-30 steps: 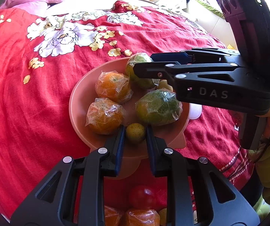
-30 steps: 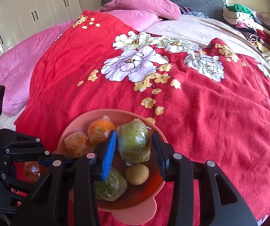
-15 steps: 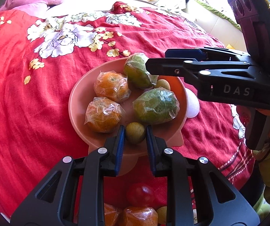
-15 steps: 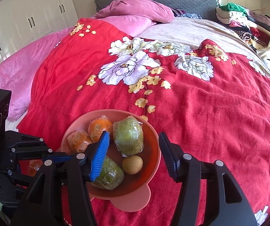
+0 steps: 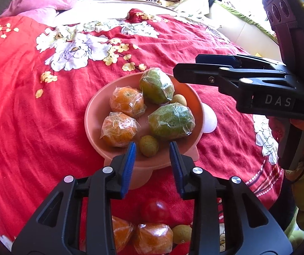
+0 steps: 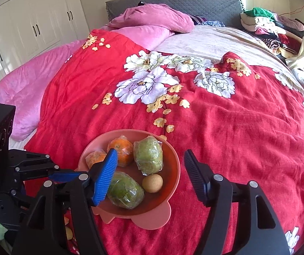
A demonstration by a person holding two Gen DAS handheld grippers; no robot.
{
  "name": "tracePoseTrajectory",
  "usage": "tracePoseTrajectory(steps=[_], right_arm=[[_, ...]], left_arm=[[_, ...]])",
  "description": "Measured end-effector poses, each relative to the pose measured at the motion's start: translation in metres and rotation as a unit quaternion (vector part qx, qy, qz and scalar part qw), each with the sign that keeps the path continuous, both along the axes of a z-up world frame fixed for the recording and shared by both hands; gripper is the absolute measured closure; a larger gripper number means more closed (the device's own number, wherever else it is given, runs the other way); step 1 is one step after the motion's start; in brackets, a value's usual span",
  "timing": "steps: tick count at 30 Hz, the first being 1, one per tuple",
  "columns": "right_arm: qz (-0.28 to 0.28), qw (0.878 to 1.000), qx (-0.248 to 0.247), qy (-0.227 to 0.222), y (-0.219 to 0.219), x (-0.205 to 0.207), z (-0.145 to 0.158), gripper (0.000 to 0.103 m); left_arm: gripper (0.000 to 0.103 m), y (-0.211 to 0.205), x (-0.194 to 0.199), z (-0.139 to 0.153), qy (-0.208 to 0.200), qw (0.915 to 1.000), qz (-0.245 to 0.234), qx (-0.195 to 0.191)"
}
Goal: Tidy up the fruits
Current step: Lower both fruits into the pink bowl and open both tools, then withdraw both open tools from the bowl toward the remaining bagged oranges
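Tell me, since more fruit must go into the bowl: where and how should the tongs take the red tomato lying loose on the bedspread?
Grip the red tomato across its round middle, from above; wrapped oranges crowd its near side, so only the top is free.

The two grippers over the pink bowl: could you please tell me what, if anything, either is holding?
Nothing is held. The left gripper is opening around the small round brownish-green fruit; the right gripper, also opening, has nothing between its pads.

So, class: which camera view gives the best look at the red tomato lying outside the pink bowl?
The left wrist view: the red tomato lies between the left gripper's arms, below the pink bowl. The right wrist view does not show it.
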State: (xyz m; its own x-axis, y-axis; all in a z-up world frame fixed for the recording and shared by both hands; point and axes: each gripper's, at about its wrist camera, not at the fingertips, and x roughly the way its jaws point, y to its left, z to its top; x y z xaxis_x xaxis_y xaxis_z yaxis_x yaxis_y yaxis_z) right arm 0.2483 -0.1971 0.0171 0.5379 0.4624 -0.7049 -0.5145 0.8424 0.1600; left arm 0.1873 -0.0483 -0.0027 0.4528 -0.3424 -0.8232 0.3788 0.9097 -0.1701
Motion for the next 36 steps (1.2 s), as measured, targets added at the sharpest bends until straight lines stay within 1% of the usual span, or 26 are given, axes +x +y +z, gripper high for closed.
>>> tracePoseTrajectory(steps=[1,3,13,15,18,27,29,31,36], right_arm=[[-0.001,1.000,0.001,-0.002,-0.001,-0.002,0.002,0.036],[-0.004,1.000,0.004,-0.004,-0.002,-0.004,0.004,0.031],[-0.013,1.000,0.009,-0.015,-0.009,-0.017,0.015,0.025],[-0.013,1.000,0.011,-0.019,-0.010,-0.020,0.018,0.023],[-0.012,1.000,0.012,-0.025,-0.011,-0.025,0.024,0.019],[-0.009,0.999,0.017,-0.037,-0.010,-0.036,0.034,0.016],[-0.008,0.999,0.018,-0.040,-0.009,-0.038,0.036,0.015],[-0.007,0.999,0.020,-0.042,-0.010,-0.042,0.038,0.013],[-0.006,0.999,0.025,-0.047,-0.010,-0.052,0.043,0.011]], left_arm=[[0.076,0.000,-0.001,0.001,-0.001,1.0000,0.001,0.000],[0.071,0.001,-0.003,0.004,-0.005,1.0000,0.002,-0.001],[0.055,0.007,-0.012,0.019,-0.021,0.9997,0.015,-0.001],[0.049,0.012,-0.013,0.023,-0.025,0.9995,0.020,-0.003],[0.044,0.019,-0.016,0.030,-0.033,0.9990,0.029,-0.004],[0.030,0.042,-0.023,0.047,-0.050,0.9969,0.060,-0.008],[0.026,0.045,-0.025,0.050,-0.055,0.9964,0.065,-0.008],[0.021,0.047,-0.027,0.053,-0.057,0.9959,0.070,-0.008],[0.013,0.053,-0.032,0.058,-0.063,0.9947,0.081,-0.010]])
